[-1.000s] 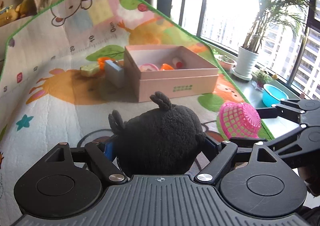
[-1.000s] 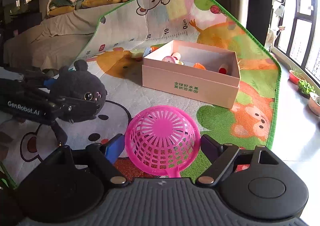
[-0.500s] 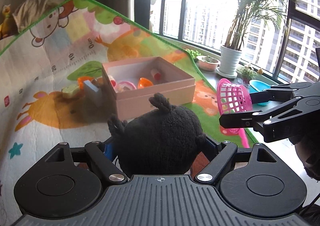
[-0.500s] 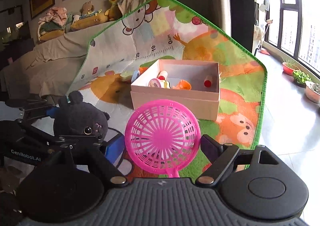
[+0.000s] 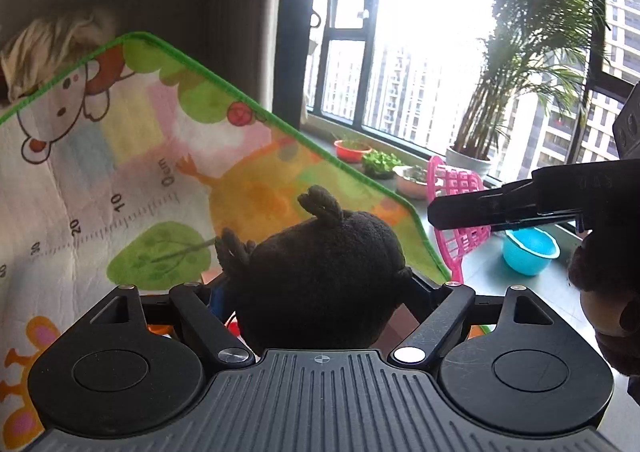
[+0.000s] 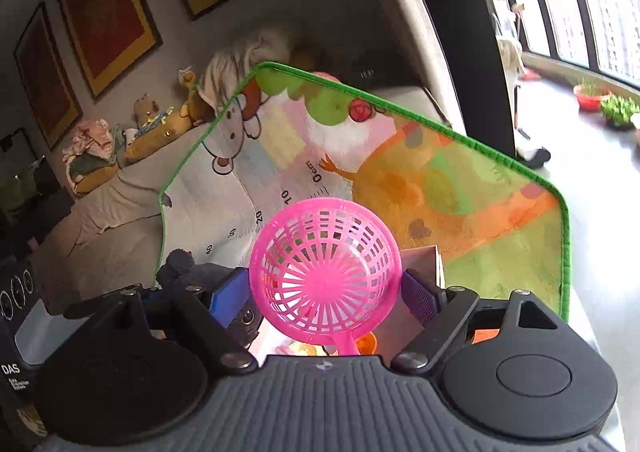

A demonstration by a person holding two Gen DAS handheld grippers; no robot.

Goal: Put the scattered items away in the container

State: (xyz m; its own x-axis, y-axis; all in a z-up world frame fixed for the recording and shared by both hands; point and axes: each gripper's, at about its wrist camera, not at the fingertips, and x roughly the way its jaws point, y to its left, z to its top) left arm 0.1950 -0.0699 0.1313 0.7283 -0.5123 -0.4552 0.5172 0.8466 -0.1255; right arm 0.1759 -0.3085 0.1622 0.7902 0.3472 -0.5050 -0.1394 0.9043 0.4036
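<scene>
1. Jaws of the left gripper (image 5: 320,292) are clamped on a black plush toy (image 5: 320,272), whose round body fills the gap between the two arms; its small ears stick up toward the play mat.
2. Jaws of the right gripper (image 6: 326,290) pinch a pink plastic strainer (image 6: 325,272) at both sides of its rim, blue pads touching the mesh bowl, its handle pointing down toward the camera.
3. Below the strainer, a corner of the pink box (image 6: 420,260) shows, with orange and pale toys inside it just under the handle.
4. From the right wrist view, the plush toy's dark ear and eye peek out to the left of the strainer, close beside it.
5. From the left wrist view, the right gripper's dark fingers (image 5: 480,208) cross in from the right, holding the strainer above the mat's green edge.
6. Underneath lies the play mat (image 5: 120,172) with cartoon animals and a height ruler.
7. Beyond it stand a window, a potted palm (image 5: 520,52) and a blue bowl (image 5: 530,248) on the floor.
</scene>
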